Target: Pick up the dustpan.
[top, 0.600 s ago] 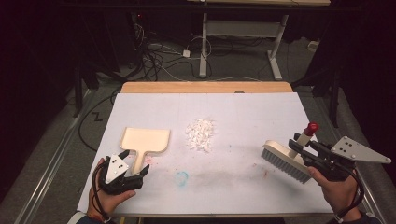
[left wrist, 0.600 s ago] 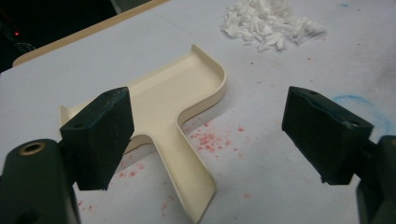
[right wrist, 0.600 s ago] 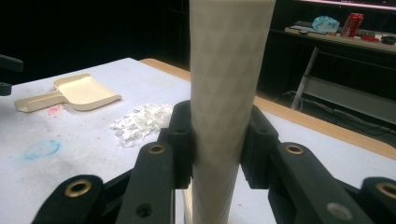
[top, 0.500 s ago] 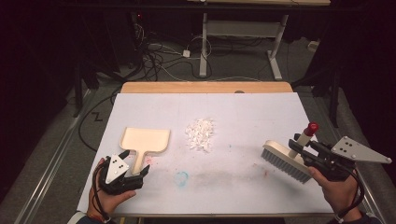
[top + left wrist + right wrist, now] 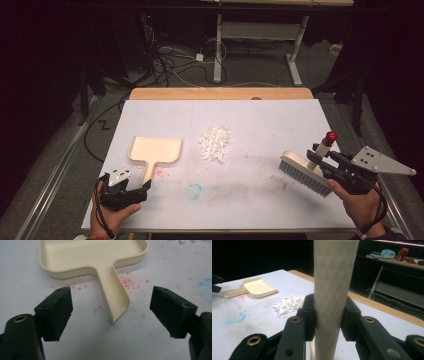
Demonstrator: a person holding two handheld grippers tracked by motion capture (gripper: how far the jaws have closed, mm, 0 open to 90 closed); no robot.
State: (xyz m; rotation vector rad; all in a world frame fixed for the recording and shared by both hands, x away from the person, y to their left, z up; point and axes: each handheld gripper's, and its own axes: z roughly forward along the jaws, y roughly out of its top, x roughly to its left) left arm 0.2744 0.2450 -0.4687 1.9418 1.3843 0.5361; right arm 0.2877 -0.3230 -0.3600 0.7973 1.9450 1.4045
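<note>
No legible txt anywhere.

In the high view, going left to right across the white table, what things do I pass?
Left gripper → cream dustpan → blue smudge → pile of white scraps → brush → right gripper, shut on the brush handle.
</note>
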